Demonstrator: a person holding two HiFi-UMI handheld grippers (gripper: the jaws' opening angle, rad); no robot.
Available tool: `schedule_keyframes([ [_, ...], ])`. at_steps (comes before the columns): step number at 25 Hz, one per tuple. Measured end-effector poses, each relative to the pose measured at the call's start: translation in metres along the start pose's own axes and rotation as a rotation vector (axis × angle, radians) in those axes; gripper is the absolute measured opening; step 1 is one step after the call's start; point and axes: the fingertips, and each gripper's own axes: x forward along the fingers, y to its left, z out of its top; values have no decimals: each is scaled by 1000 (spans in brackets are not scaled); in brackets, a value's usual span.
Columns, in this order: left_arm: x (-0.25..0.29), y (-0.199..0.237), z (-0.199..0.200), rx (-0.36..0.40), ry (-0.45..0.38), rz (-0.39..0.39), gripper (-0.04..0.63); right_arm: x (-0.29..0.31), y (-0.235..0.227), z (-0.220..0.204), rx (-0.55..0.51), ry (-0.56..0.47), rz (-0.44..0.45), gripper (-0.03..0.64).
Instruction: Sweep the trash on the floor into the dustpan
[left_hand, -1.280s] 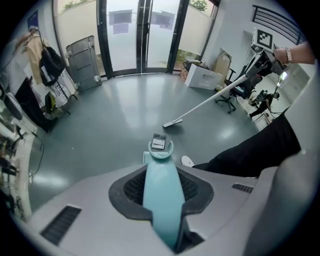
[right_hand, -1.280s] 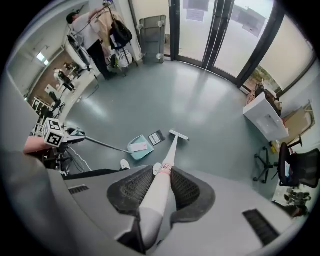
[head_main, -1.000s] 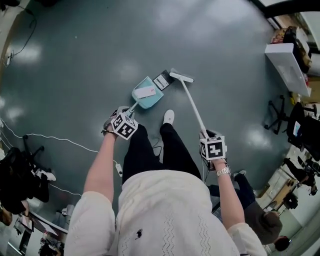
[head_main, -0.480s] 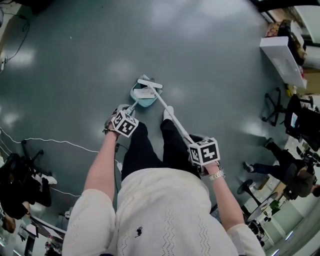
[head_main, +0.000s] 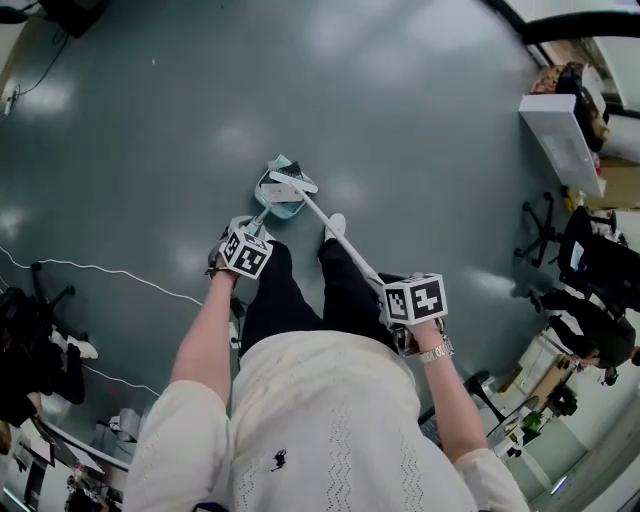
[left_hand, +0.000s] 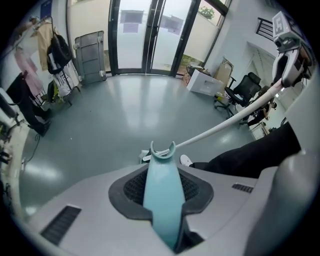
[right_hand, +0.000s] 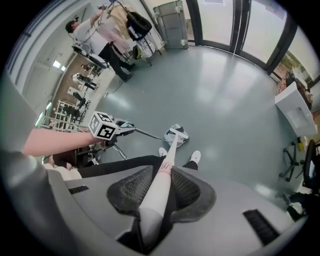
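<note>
A teal dustpan (head_main: 276, 200) rests on the grey floor just ahead of the person's feet. My left gripper (head_main: 245, 251) is shut on its teal handle (left_hand: 162, 200). The white broom head (head_main: 287, 182) lies across the pan's mouth, over a white paper and a dark piece of trash (head_main: 282, 166) inside it. The white broom stick (head_main: 340, 243) slants back to my right gripper (head_main: 413, 299), which is shut on it. In the right gripper view the stick (right_hand: 159, 187) runs between the pads down to the broom head (right_hand: 176, 133) at the dustpan (right_hand: 179, 140).
The person's white shoe (head_main: 335, 227) stands beside the pan on its right. A white cable (head_main: 100, 270) snakes over the floor at left. Office chairs (head_main: 545, 228), a white cabinet (head_main: 563, 128) and people line the right side. Glass doors (left_hand: 150, 35) lie ahead.
The broom head swept left from beside the pan onto its mouth, pushing the dark-and-white trash inside. My right gripper came in toward the body; the pan shifted slightly nearer.
</note>
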Motion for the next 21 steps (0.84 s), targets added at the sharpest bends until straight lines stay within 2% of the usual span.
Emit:
schedule_keyframes([
  [6, -17, 13, -16, -96, -59, 17, 94, 1, 37, -12, -22, 33, 3, 121],
  [10, -36, 23, -21, -175, -128, 57, 94, -8, 44, -15, -64, 25, 28, 121],
  [15, -70, 41, -47, -285, -203, 128, 94, -18, 58, -7, -140, 1, 30, 121],
  [21, -123, 20, -76, -375, -244, 196, 94, -42, 76, -22, -230, -1, 42, 121],
])
